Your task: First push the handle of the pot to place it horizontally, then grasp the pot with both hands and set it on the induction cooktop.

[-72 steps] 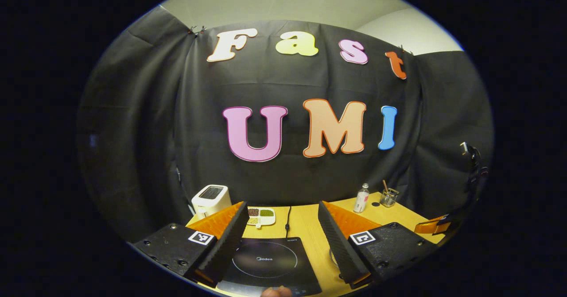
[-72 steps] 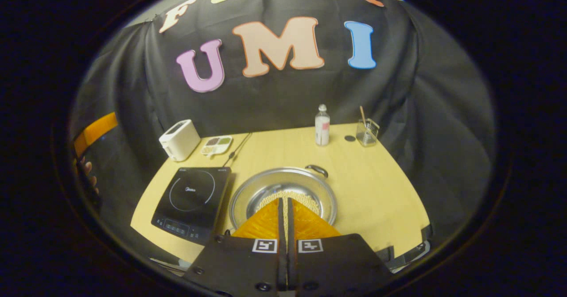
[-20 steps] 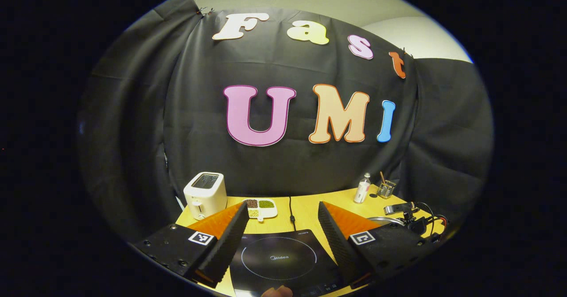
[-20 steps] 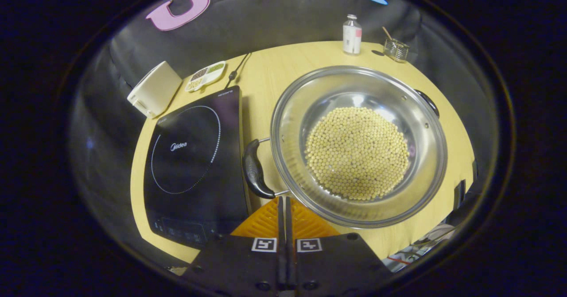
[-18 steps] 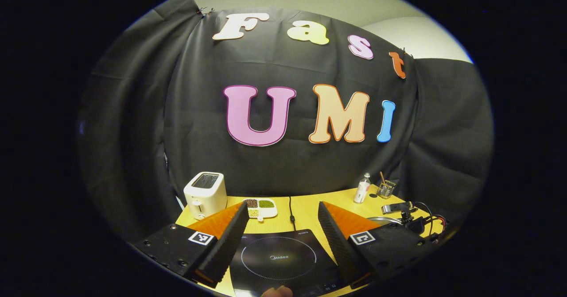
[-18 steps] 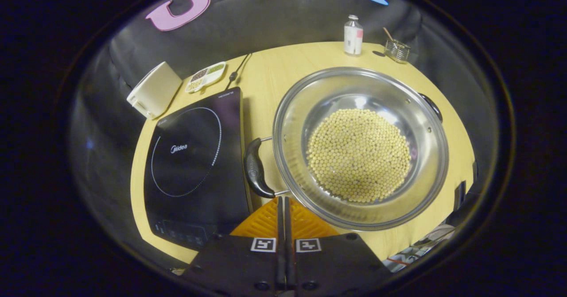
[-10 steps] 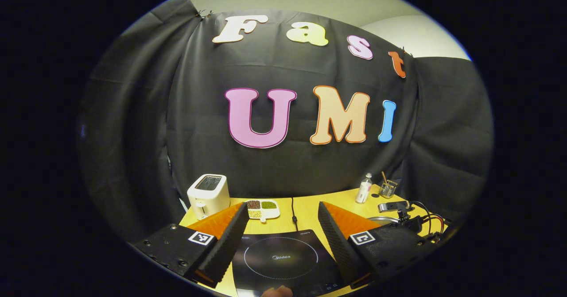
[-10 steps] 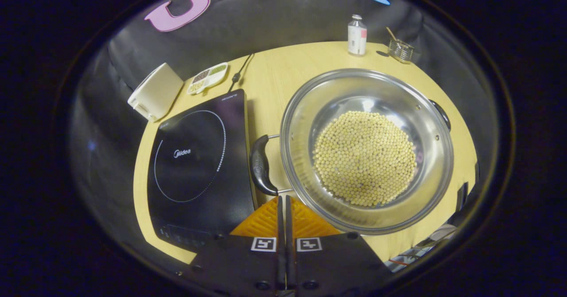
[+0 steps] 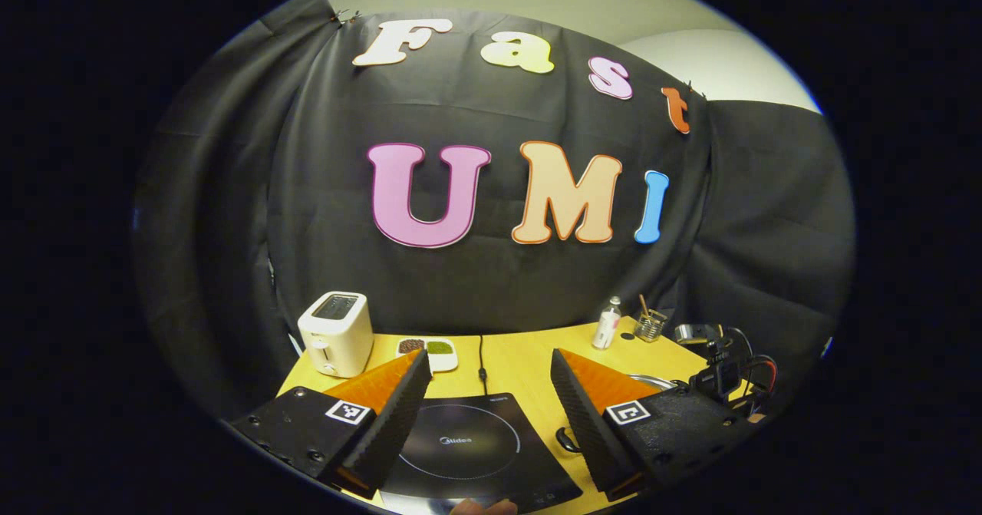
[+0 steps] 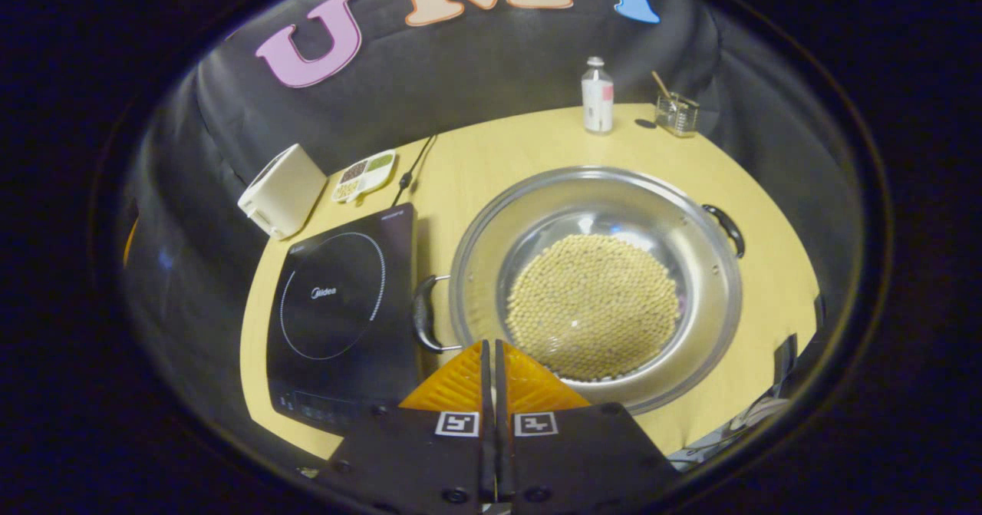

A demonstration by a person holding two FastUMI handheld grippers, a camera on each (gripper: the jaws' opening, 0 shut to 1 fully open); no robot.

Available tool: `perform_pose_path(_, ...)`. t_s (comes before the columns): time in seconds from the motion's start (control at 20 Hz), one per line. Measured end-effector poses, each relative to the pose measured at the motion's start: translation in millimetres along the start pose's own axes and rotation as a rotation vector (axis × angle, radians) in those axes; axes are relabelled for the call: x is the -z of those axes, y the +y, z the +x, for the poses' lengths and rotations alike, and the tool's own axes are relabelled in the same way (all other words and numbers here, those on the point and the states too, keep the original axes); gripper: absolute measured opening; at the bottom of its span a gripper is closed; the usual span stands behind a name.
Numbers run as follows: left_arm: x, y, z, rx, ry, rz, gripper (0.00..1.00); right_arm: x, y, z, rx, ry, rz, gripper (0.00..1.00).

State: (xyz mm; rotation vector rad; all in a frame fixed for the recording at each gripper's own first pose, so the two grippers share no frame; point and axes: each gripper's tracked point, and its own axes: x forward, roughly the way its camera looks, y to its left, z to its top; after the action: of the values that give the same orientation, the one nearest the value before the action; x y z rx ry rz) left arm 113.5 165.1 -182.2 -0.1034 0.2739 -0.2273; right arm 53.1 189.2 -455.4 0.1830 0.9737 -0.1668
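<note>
Right hand-held gripper (image 10: 491,350), closed and empty, hovers by the pot (image 10: 594,285), whose handles (image 10: 423,323) lie left-right.

silver pot (image 10: 713,285) — pale beans (image 10: 592,305), black cooktop (image 10: 334,300)

Black screwed mounts (image 10: 499,461), square markers (image 9: 347,412)

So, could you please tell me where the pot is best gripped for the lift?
Probably by its two black side handles: left handle from the induction cooktop side, right handle from the far side. They sit opposite each other, and the pot is wide and full of beans.
</note>
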Motion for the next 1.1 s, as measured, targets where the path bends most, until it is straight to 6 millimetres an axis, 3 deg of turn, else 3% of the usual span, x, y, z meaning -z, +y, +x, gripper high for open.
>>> perform_pose_path(0.15, 11, -17, 5, 0.011, 0.032, 0.016, 0.93, -23, -44, -8, 0.053, -0.068, -0.049, 0.03)
perform_pose_path(0.2, 15, -22, 7, 0.006, 0.046, 0.020, 0.96, -31, -56, -12, 0.062, -0.084, -0.053, 0.00)
perform_pose_path(0.25, 20, -28, 9, -0.002, 0.062, 0.015, 0.92, -38, -64, -17, 0.062, -0.098, -0.050, 0.02)
perform_pose_path(0.35, 31, -46, 14, -0.004, 0.098, -0.006, 0.96, -54, -80, -21, 0.061, -0.131, -0.046, 0.04)
perform_pose_path(0.45, 40, -58, 18, -0.020, 0.134, -0.002, 0.96, -62, -93, -23, 0.045, -0.149, -0.078, 0.16)
perform_pose_path(0.5, 43, -64, 20, -0.030, 0.146, -0.004, 0.96, -66, -101, -24, 0.035, -0.153, -0.098, 0.27)
perform_pose_path(0.55, 48, -72, 23, -0.041, 0.159, -0.014, 0.96, -71, -110, -23, 0.030, -0.155, -0.117, 0.28)
perform_pose_path(0.7, 68, -91, 29, -0.077, 0.222, -0.031, 0.96, -81, -140, -19, 0.020, -0.150, -0.155, 0.67)
perform_pose_path(0.75, 74, -97, 31, -0.086, 0.242, -0.030, 0.96, -85, -150, -17, 0.016, -0.154, -0.161, 0.70)
perform_pose_path(0.8, 80, -103, 32, -0.094, 0.258, -0.028, 0.97, -89, -159, -14, 0.009, -0.156, -0.163, 0.79)
perform_pose_path(0.85, 87, -108, 36, -0.101, 0.274, -0.028, 0.96, -91, -167, -10, 0.001, -0.156, -0.167, 0.80)
perform_pose_path(0.9, 96, -112, 39, -0.109, 0.297, -0.037, 0.96, -94, -175, -5, -0.008, -0.151, -0.171, 0.89)
perform_pose_path(1.1, 130, -120, 51, -0.136, 0.365, -0.123, 0.97, -99, -200, 15, -0.023, -0.133, -0.182, 0.94)
